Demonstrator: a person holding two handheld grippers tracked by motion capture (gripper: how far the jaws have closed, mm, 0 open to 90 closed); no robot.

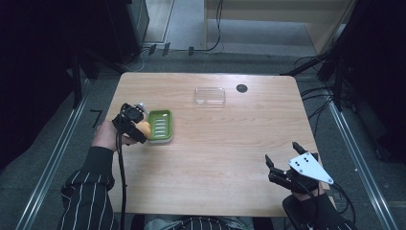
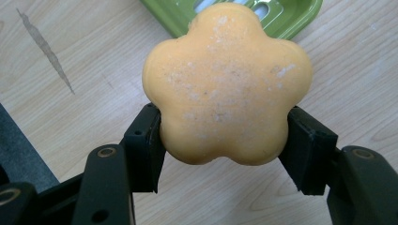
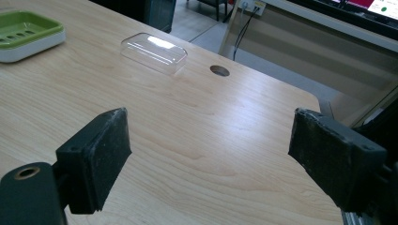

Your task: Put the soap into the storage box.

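Left gripper (image 1: 135,125) sits at the left edge of the desk (image 1: 215,158), jaws clamped on the orange flower-shaped soap (image 2: 227,86). In the left gripper view one black pad presses each side of the soap's lower lobes. Soap surface is matte, with pale powdery speckles. It's held clear above the wood, lobes pointing toward the green soap dish (image 1: 160,125).

In the high view the soap (image 1: 143,128) is just beside the dish's left edge, at most barely overlapping its rim, not resting in the tray. Can't tell from these angles whether it touches the rim. The dish is green with a slotted inner tray on a white base; the slots show in the left gripper view (image 2: 263,14) and in the right gripper view (image 3: 26,33).

Right gripper (image 1: 282,160) is at the desk's near right corner, well apart from the soap and dish. Jaws are wide open, nothing between them, just bare wood. The grey three-cornered plate on top shows in the high view.

A clear plastic lid (image 1: 209,96) lies flat toward the far edge of the desk, right of the dish and well apart from it. A round cable hole (image 1: 242,88) is just beside the lid on its right. A striped sleeve (image 1: 88,191) comes in at bottom left.
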